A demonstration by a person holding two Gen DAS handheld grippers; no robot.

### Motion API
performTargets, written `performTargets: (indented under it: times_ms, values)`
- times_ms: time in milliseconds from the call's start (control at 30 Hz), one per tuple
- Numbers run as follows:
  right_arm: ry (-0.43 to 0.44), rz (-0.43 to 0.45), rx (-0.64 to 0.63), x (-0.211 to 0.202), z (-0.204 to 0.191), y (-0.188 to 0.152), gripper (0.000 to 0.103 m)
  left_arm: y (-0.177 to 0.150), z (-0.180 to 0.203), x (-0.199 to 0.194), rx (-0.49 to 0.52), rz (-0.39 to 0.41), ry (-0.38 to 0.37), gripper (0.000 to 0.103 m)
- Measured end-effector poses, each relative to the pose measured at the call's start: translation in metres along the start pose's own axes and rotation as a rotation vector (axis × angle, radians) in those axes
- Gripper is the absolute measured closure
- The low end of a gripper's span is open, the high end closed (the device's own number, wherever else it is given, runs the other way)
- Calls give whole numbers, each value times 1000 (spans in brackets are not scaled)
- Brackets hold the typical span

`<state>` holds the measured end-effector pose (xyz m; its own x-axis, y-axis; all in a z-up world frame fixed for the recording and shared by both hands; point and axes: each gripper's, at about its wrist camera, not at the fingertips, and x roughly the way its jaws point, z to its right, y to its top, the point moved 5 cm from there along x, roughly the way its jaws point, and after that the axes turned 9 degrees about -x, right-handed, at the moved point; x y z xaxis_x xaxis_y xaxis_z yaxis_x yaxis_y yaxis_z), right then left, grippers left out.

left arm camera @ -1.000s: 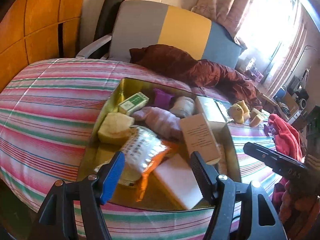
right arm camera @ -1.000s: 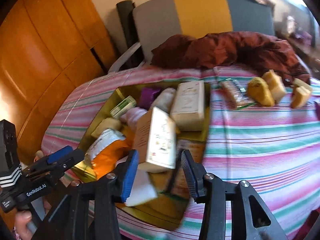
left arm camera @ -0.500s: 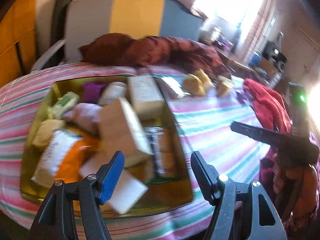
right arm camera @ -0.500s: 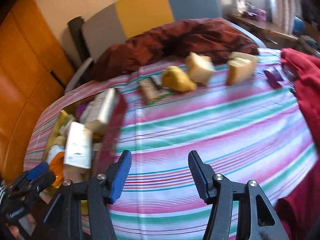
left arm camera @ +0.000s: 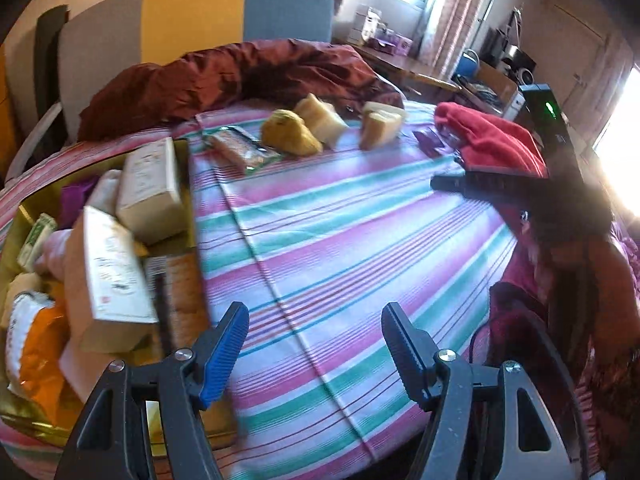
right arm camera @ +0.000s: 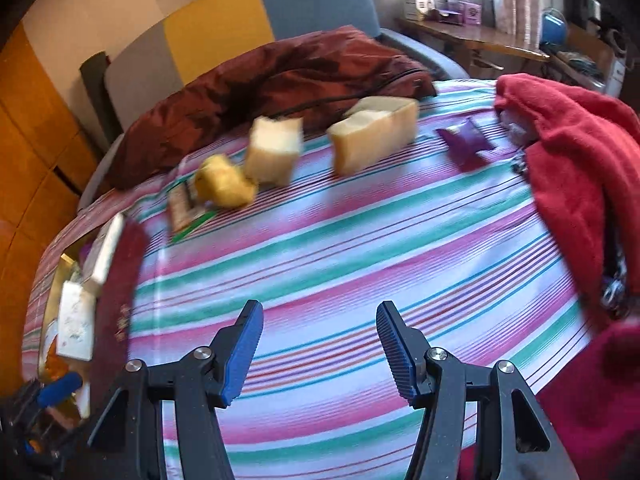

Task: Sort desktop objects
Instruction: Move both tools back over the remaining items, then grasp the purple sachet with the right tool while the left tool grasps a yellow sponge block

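The left gripper (left arm camera: 314, 350) hangs empty with its blue-padded jaws wide apart above the pink, green and white striped cloth (left arm camera: 340, 240) that covers the desk, and the right gripper (right arm camera: 320, 346) is likewise spread and holds nothing, so neither tool is committed to an object yet. From the left wrist view, the shallow gold-coloured metal tray (left arm camera: 16, 224) lies at about nine o'clock, already crowded: a tall white printed carton (left arm camera: 114, 268) leans on a cream rectangular box (left arm camera: 150, 192), with an orange and white crinkled snack bag (left arm camera: 34, 336) at its near end, which suggests the tray is the collecting place for sorted goods. The things not yet gathered sit in a loose row toward twelve o'clock: a clear-wrapped biscuit packet with a green edge (left arm camera: 240, 148), a yellow lumpy sponge (left arm camera: 290, 134) just beside it, then two pale cream foam blocks (left arm camera: 322, 118) (left arm camera: 380, 128) standing apart, and a small purple foil sachet (left arm camera: 428, 142) near a heap of red fleece fabric (left arm camera: 492, 142) at two o'clock. In the right wrist view the second foam block (right arm camera: 374, 136) stands roughly straight ahead at twelve o'clock and the sachet (right arm camera: 464, 142) at one o'clock, so the spread jaws seem readied for one of these; which one I cannot tell, as the view is blurred
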<state>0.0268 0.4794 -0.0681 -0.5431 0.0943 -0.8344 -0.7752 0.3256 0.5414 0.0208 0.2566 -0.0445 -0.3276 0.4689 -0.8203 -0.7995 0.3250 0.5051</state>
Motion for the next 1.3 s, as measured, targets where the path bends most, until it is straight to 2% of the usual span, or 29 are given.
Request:
performTargets:
  times_ms: [167, 200, 267, 433, 633, 700, 833, 1000, 1100, 1133, 1300]
  values:
    - [-90, 21, 26, 11, 63, 39, 41, 5, 17, 15, 23, -11, -4, 33]
    - [-100, 29, 44, 13, 77, 47, 38, 6, 21, 18, 27, -16, -7, 33]
    - [-105, 46, 74, 20, 103, 63, 23, 9, 29, 24, 38, -21, -26, 33]
    - [-154, 39, 89, 51, 153, 91, 23, 15, 43, 41, 61, -39, -39, 33]
    - [-159, 105, 5, 77, 163, 114, 23, 38, 61, 70, 88, -62, -16, 33]
    - [-125, 126, -18, 85, 160, 119, 22, 51, 68, 80, 96, -52, -6, 33]
    - [-180, 96, -83, 103, 164, 124, 22, 77, 81, 100, 106, -39, -7, 33]
    - [-90, 24, 22, 126, 187, 121, 22, 109, 97, 127, 94, -27, -22, 33]
    - [-60, 21, 6, 129, 182, 124, 34, 126, 107, 142, 95, -23, -36, 33]
    - [-54, 17, -11, 130, 178, 125, 45, 130, 110, 147, 101, -23, -28, 33]
    - [-83, -28, -73, 132, 162, 123, 54, 156, 121, 172, 108, -6, -5, 33]
